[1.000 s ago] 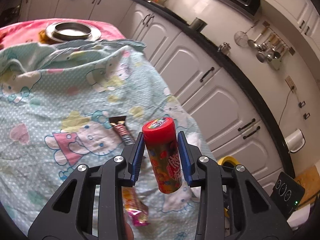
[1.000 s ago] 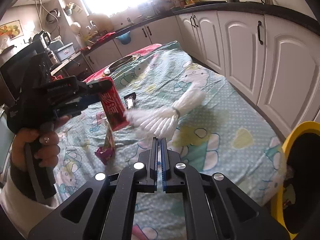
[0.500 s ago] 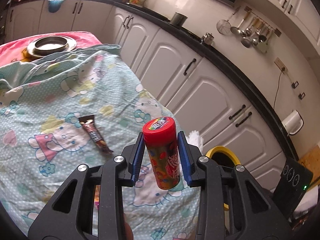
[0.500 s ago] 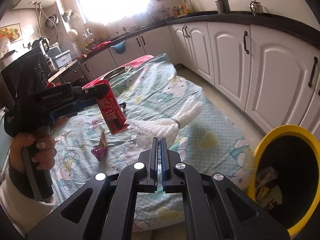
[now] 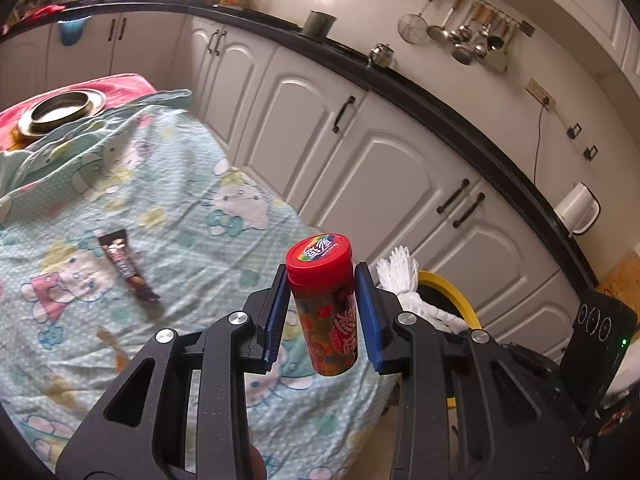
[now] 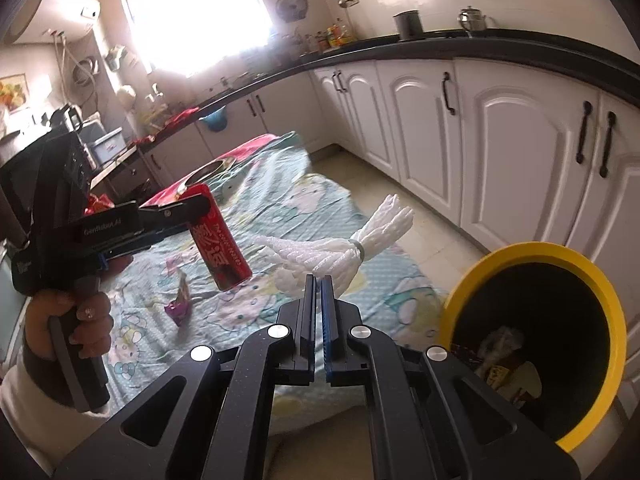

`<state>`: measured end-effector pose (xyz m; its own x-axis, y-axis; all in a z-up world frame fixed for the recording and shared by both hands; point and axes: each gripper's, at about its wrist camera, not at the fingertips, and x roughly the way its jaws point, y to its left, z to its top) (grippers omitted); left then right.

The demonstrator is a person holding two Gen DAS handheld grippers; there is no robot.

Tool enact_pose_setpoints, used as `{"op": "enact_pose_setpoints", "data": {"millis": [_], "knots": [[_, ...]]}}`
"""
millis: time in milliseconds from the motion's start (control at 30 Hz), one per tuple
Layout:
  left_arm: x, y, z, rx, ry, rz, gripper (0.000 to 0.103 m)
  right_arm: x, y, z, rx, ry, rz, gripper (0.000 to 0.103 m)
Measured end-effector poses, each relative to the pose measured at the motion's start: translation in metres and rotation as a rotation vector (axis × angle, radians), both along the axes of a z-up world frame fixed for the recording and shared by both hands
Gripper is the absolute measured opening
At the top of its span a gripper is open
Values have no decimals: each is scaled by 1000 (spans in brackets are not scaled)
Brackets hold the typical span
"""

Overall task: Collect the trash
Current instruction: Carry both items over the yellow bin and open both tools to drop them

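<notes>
The left claw (image 5: 322,316) pinches a red-capped candy tube (image 5: 326,312) between its blue pads, gripping it by the sides so that the tube hangs clear above the bench (image 5: 192,208), which is covered by a cartoon-print sheet. In the right wrist view the same tube (image 6: 220,236) sits tilted in that claw (image 6: 192,216), cap end toward the far side of the bench, with a hand (image 6: 68,328) wrapped around the handle.

The right claw (image 6: 316,300) has its jaws pressed together with nothing between them.

A yellow-rimmed trash bin (image 6: 472,292) stands on the floor just beside the near corner of the bench, on the cabinet side. Its dark inside holds some crumpled wrappers and pale scraps (image 6: 504,356) at the bottom; what they are exactly cannot be made out.

On the bench lie a brown chocolate bar wrapper (image 5: 128,268), a small purple and yellow wrapper (image 6: 180,300) and a white foam net sleeve (image 6: 340,244) tied in the middle, the last nearest the bin. At the far end of the bench rests a round metal dish (image 5: 60,108), on a pink cloth
</notes>
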<state>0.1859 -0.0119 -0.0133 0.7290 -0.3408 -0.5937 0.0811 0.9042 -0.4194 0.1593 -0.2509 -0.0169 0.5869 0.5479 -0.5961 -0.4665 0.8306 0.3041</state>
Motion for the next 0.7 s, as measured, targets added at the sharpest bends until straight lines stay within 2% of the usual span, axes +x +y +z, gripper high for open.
{"op": "enact_pose_setpoints", "data": {"millis": [700], "knots": [[10,-90,3,62,-21,-153,26,-6,-96,-7,77,18,-199,3]]}}
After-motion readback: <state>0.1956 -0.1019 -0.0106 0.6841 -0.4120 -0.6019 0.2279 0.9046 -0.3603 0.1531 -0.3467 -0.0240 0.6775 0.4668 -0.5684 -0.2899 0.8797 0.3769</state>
